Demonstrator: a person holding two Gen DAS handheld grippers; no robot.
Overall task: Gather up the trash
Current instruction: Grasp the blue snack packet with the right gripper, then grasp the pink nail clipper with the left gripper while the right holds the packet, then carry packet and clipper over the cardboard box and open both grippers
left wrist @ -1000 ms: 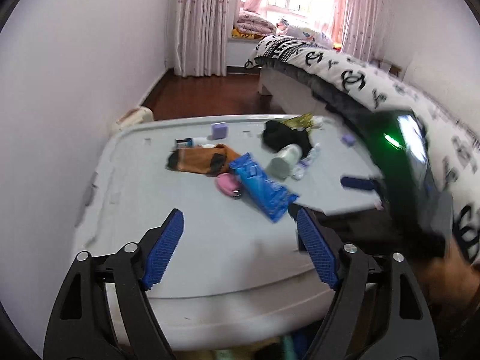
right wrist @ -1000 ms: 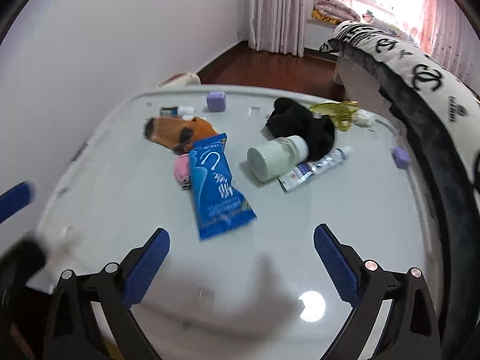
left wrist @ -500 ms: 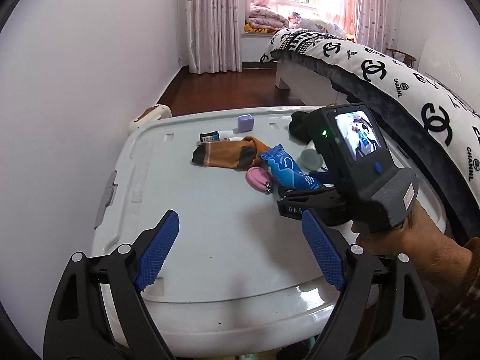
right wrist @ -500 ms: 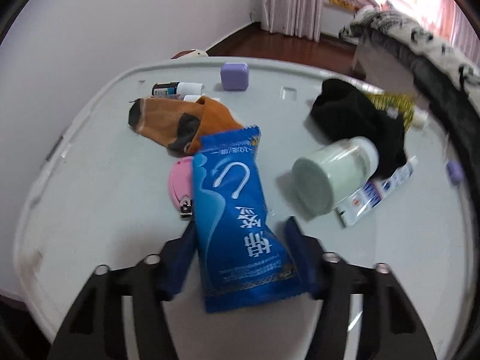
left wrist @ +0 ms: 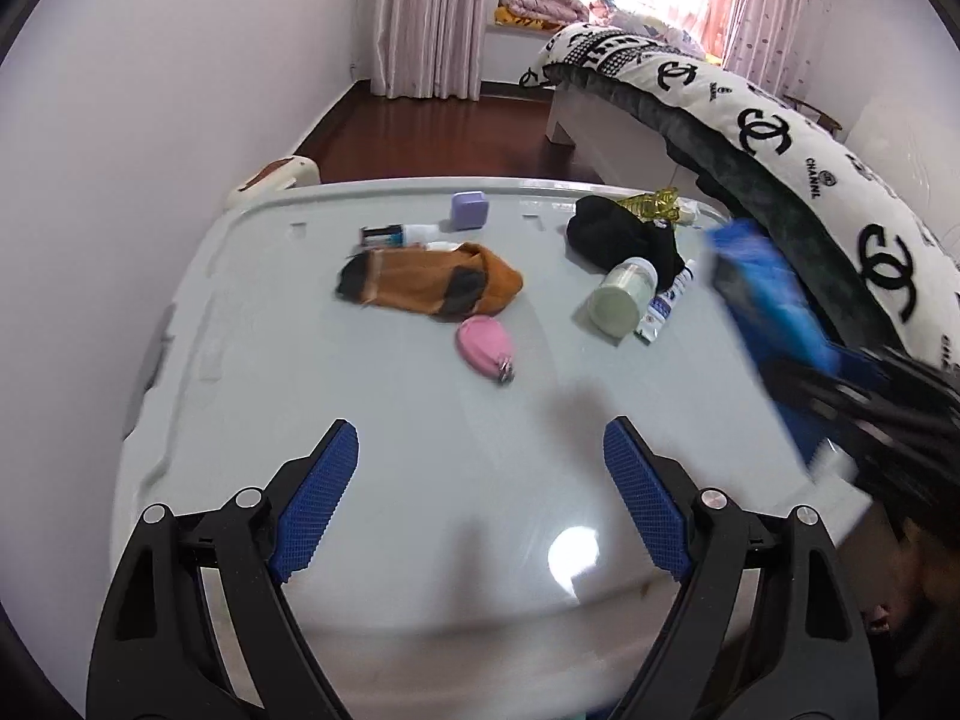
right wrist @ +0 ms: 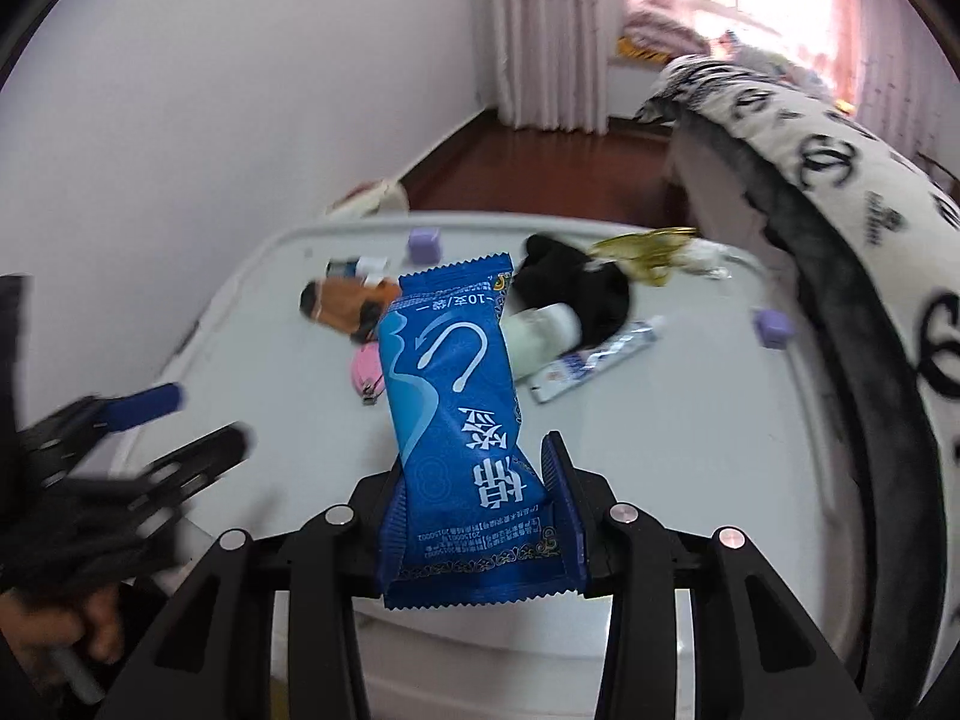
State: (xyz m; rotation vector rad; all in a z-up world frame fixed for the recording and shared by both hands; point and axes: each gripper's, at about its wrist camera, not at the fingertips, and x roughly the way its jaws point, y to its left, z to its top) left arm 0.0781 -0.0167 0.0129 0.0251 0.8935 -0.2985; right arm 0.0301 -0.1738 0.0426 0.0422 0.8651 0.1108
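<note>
- The right gripper has its fingers closed on the lower half of the blue wrapper, pinching it by the sides so the packet stands up ahead of them, lifted clear of the bench. That looks like a carry hold for taking it off to be binned.
- The left gripper hangs low over the near bench with its fingers spread wide and nothing between them, I'd guess waiting for the next piece.
- Beyond the left fingers lie an orange sock, a pink nail clipper, a pale bottle tipped on its side against a black cloth, and a small tube touching the bottle.
- Further off are a lilac box and a gold foil scrap.
- The wrapper hides most of the bottle and sock from the right camera.
- No bin shows anywhere.
- In the left view the right gripper and wrapper are a blur at the far right edge.
</note>
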